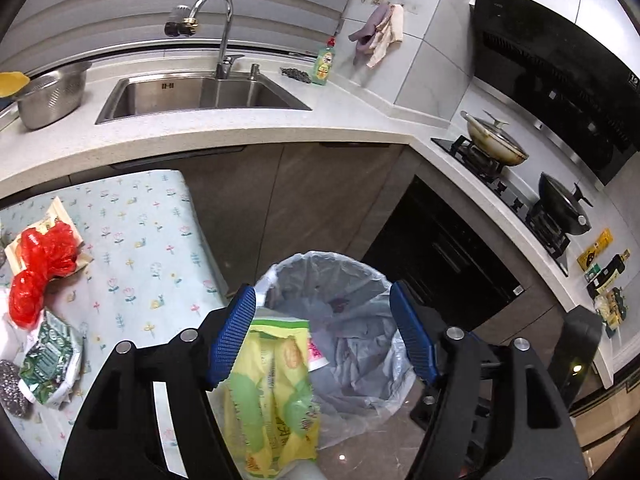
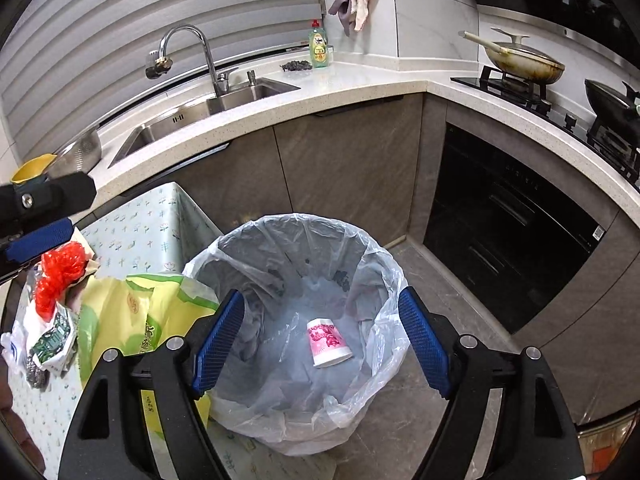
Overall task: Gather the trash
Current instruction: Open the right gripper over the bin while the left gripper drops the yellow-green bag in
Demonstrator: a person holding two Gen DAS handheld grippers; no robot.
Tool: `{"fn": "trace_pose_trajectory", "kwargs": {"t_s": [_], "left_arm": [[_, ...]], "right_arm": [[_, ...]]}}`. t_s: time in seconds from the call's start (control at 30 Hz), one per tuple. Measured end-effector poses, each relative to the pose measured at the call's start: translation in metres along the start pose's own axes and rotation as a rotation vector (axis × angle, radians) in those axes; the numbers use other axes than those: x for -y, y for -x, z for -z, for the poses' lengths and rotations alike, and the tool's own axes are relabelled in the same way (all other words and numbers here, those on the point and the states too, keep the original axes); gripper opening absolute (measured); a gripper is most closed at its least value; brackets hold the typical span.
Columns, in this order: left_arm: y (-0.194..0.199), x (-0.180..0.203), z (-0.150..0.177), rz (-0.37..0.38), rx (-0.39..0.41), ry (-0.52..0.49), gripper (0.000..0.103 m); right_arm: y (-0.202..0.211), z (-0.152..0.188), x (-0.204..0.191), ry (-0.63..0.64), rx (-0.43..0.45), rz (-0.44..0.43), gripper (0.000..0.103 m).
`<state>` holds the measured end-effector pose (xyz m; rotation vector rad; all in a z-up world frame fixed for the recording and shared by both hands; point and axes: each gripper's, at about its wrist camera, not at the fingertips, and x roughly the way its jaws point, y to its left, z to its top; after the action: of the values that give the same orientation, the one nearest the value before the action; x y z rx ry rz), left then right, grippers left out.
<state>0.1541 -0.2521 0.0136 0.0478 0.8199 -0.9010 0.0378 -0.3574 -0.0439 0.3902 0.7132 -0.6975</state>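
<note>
A bin point(image 1: 280, 272) point(image 2: 224, 244) lined with a clear plastic bag stands on the floor beside the table. A pink-and-white paper cup point(image 2: 328, 342) point(image 1: 316, 354) lies inside it. My right gripper point(image 2: 322, 294) is open above the bin with nothing between its fingers. My left gripper point(image 1: 322, 292) is also open over the bin's left rim. A yellow-green plastic package point(image 1: 276, 392) point(image 2: 132, 320) hangs against its left pad, and the right pad is well clear of it. On the table lie a red plastic bag point(image 1: 40, 264) point(image 2: 60, 272) and a green-white wrapper point(image 1: 52, 356) point(image 2: 52, 340).
The table has a flowered cloth point(image 1: 140, 240), and a steel scourer point(image 1: 12, 388) lies at its near edge. Behind it runs a counter with a sink point(image 1: 200, 92), a tap, a colander point(image 1: 52, 96) and a soap bottle point(image 1: 325, 62). A hob with two pans point(image 1: 496, 140) and an oven point(image 2: 504, 240) are to the right.
</note>
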Motion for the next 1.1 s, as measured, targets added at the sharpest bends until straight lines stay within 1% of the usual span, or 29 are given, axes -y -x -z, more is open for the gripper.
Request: {"fn": "trace_pose_trajectory", "kwargs": {"t_s": [0.07,0.13,0.17,0.27,0.43,0.53,0.63,0.7,0.8,0.9,1.0,1.1], "left_arm": [[0.005,-0.011,0.005,-0.019,-0.008,0.006,0.067],[0.009,-0.026,0.016,-0.047,-0.025,0.020,0.070],[0.011,-0.034,0.022,-0.058,-0.033,0.033,0.070],[0.012,-0.063,0.047,-0.080,-0.087,0.088,0.073],[0.001,-0.098,0.093,-0.050,-0.191,0.212,0.073],[-0.014,-0.101,0.114,-0.040,-0.260,0.248,0.072],[-0.030,-0.089,0.125,-0.018,-0.310,0.247,0.072],[-0.038,-0.075,0.123,0.001,-0.306,0.226,0.072],[-0.051,-0.048,0.111,0.019,-0.292,0.167,0.072],[-0.054,-0.030,0.099,0.010,-0.262,0.115,0.072],[-0.052,-0.024,0.086,0.001,-0.223,0.089,0.072],[-0.044,-0.025,0.076,-0.015,-0.185,0.094,0.072]], "right_arm": [[0.003,0.001,-0.003,0.014,-0.001,-0.007,0.076],[0.007,0.004,-0.007,0.030,0.002,-0.016,0.076],[0.009,0.007,-0.009,0.038,0.003,-0.018,0.076],[0.011,0.014,-0.014,0.042,0.002,-0.021,0.077],[0.014,0.024,-0.016,0.037,-0.013,-0.036,0.077],[0.019,0.029,-0.016,0.033,-0.013,-0.024,0.077],[0.027,0.031,-0.012,0.018,-0.007,-0.023,0.077],[0.031,0.032,-0.008,0.009,0.000,-0.017,0.077],[0.035,0.030,-0.001,-0.007,0.011,-0.007,0.077],[0.038,0.028,0.005,-0.018,0.017,0.000,0.077],[0.042,0.026,0.009,-0.026,0.024,0.003,0.077],[0.044,0.024,0.011,-0.031,0.030,0.000,0.077]]}}
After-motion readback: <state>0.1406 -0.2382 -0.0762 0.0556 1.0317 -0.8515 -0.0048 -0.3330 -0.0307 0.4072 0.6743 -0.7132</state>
